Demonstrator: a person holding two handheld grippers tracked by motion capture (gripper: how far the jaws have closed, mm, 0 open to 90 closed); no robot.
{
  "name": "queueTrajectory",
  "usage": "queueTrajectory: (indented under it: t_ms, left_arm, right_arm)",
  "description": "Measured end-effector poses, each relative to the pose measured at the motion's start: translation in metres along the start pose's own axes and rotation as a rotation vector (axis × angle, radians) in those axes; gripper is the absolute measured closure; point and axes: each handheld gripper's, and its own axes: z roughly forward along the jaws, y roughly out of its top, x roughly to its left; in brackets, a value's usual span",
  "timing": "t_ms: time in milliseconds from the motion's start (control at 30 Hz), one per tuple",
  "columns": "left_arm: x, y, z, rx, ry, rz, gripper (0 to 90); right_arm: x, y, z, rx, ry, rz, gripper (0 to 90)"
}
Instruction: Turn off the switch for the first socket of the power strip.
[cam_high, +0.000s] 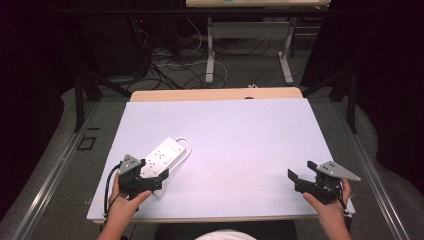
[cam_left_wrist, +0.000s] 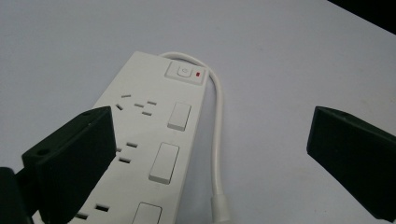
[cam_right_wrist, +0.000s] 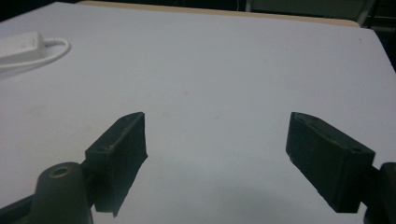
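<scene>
A white power strip (cam_high: 162, 157) lies at an angle on the left half of the white table top (cam_high: 240, 135). Its sockets, rocker switches and a main switch with a red light (cam_left_wrist: 186, 72) face up, and its white cable (cam_left_wrist: 218, 154) loops back along its side. My left gripper (cam_high: 156, 174) is open at the strip's near end. In the left gripper view the power strip (cam_left_wrist: 149, 135) runs under the left jaw, while the right jaw is over bare table beyond the cable. My right gripper (cam_high: 301, 170) is open over bare table at the front right, holding nothing.
The table top's front edge (cam_high: 220, 219) runs just below both hands. A wooden rim (cam_high: 215, 94) shows at the back. Behind it are floor cables and the legs of another table (cam_high: 210, 55). In the right gripper view the power strip (cam_right_wrist: 18, 46) is far off at the upper left.
</scene>
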Motion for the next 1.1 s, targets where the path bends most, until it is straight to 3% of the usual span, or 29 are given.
queueTrajectory:
  t_ms: [233,400,700,1100]
  left_arm:
    - [-0.002,-0.001,-0.005,-0.011,0.008,0.000,2.1]
    - [-0.001,-0.001,-0.007,-0.019,-0.003,-0.006,2.2]
    - [0.000,-0.001,-0.006,-0.010,0.005,-0.015,3.0]
    - [0.003,0.001,-0.012,-0.018,0.041,-0.026,11.9]
  right_arm:
    - [0.001,-0.010,0.006,0.042,0.023,-0.028,20.1]
    - [0.003,-0.009,0.007,0.031,0.024,-0.049,20.4]
    - [0.000,-0.010,0.014,0.040,0.037,-0.025,20.4]
    - [0.005,-0.010,0.018,0.038,0.052,-0.050,21.5]
